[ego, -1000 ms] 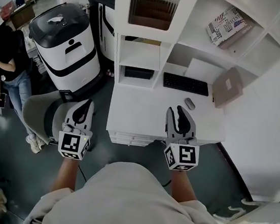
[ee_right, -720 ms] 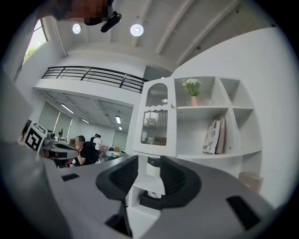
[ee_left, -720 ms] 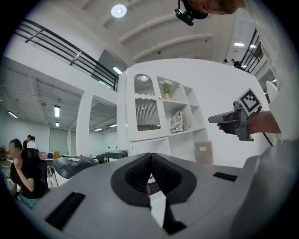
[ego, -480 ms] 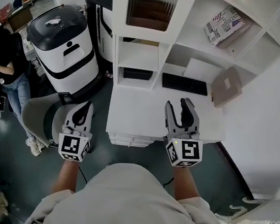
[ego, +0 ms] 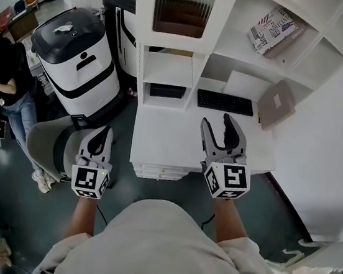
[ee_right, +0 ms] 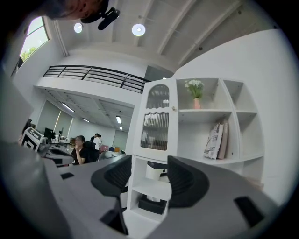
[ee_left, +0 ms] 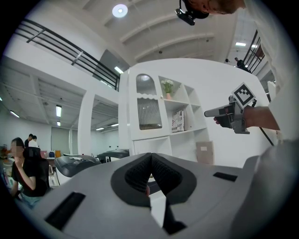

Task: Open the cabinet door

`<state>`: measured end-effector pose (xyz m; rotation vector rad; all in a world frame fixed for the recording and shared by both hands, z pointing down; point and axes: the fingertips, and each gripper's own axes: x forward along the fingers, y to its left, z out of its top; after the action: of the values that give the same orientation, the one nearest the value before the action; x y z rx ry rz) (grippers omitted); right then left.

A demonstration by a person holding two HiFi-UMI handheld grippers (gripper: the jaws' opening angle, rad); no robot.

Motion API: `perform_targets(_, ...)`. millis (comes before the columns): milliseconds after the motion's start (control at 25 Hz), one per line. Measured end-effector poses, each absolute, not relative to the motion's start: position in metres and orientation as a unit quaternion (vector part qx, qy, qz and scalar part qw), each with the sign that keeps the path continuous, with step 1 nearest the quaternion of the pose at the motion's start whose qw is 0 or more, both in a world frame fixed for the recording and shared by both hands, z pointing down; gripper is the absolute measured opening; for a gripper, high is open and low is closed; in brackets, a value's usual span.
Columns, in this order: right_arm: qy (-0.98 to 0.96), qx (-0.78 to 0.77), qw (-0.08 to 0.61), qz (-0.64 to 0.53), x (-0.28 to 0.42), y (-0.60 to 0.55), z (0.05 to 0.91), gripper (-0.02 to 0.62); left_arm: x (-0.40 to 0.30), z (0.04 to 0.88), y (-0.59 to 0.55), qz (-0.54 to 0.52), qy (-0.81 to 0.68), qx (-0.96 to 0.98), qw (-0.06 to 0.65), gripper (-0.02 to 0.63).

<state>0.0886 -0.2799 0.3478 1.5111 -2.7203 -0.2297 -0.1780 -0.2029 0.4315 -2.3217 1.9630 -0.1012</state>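
Note:
The cabinet door, white with ribbed glass, is closed at the top left of the white shelf unit. In the right gripper view the door stands straight ahead, with a small knob on its right edge. My right gripper hovers over the white desk, well short of the door. It is open, its jaws have just been opening, and nothing is between them. My left gripper hangs left of the desk, pads pressed together on nothing. It sees the door and the right gripper.
A black keyboard and a brown box lie at the back of the desk. Books lean on an upper shelf. A white-and-black machine, a grey chair and a person are to the left.
My right gripper has moved up and a little toward the shelf, and its jaws have spread apart. The left gripper has stayed where it was.

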Motion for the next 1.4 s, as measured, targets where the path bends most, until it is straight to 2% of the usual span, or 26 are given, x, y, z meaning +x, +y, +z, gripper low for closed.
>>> perform_targets(1400, -0.840, 0.499, -0.021, -0.212, 0.064, -0.405, 0.159, 0.227, -0.203, 0.439, -0.167, -0.035, 0.684, -0.728, 0.037, -0.002)
